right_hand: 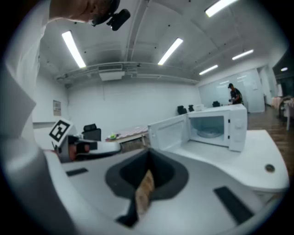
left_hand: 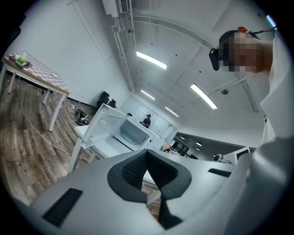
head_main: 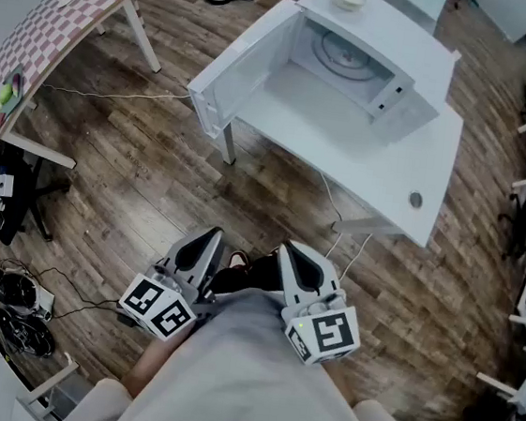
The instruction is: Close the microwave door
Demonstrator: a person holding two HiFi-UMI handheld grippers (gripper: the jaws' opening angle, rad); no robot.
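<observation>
Meanwhile, left gripper (head_main: 215,237) jaws pressed together on nothing, right gripper (head_main: 288,252) likewise, microwave door (head_main: 246,66) swung wide.

A brown-grey wood-plank floor (head_main: 154,174) fills most of the head view. A white table (head_main: 421,147) stands at upper centre and right. At the upper left is a table with a pink-and-white checkered top (head_main: 52,30) on white legs, and a thin cable (head_main: 106,95) lies on the floor between them. Black cords (head_main: 13,290) coil at the lower left. The gripper views show white walls (right_hand: 128,105) and long strip lights (left_hand: 151,60) on a white ceiling.
</observation>
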